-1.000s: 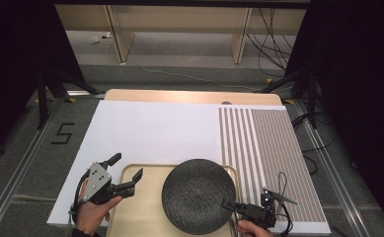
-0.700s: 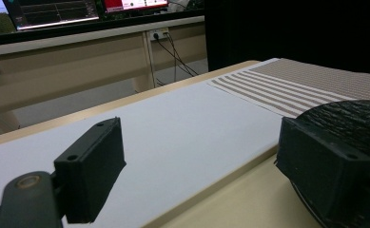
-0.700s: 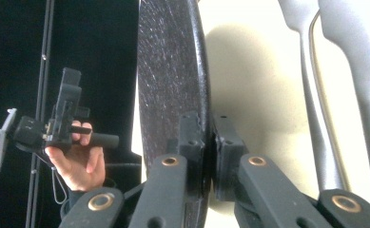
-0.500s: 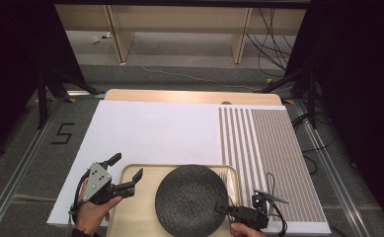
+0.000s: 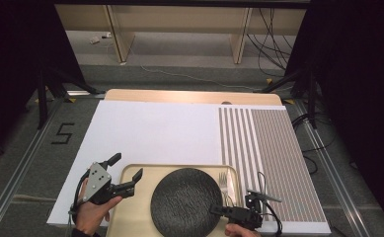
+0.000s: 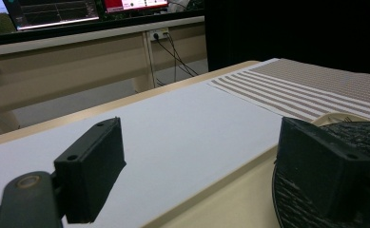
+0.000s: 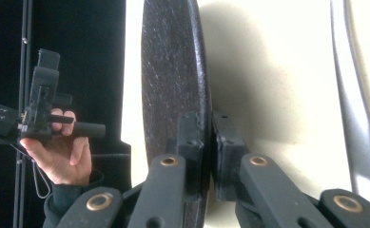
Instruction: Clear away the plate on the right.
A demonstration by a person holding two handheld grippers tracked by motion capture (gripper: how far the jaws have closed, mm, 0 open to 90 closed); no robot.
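A round black textured plate (image 5: 186,201) lies over the beige tray (image 5: 130,217) at the table's near edge. My right gripper (image 5: 218,211) is shut on the plate's near right rim; in the right gripper view the jaws (image 7: 206,135) pinch the plate (image 7: 173,71) edge-on, and it casts a shadow on the tray (image 7: 277,71). My left gripper (image 5: 127,166) stands open above the tray's left corner, a little left of the plate. In the left gripper view its jaws (image 6: 206,171) are wide apart with nothing between them, and the plate (image 6: 361,133) shows behind the right one.
A metal fork (image 5: 223,184) lies on the tray just right of the plate. A white sheet (image 5: 155,133) covers the table, with a striped mat (image 5: 268,148) on its right. Beyond the far edge are floor, cables and bench legs.
My right gripper has slid left and slightly toward the person, carrying the plate with it across the tray. The left gripper has stayed put.
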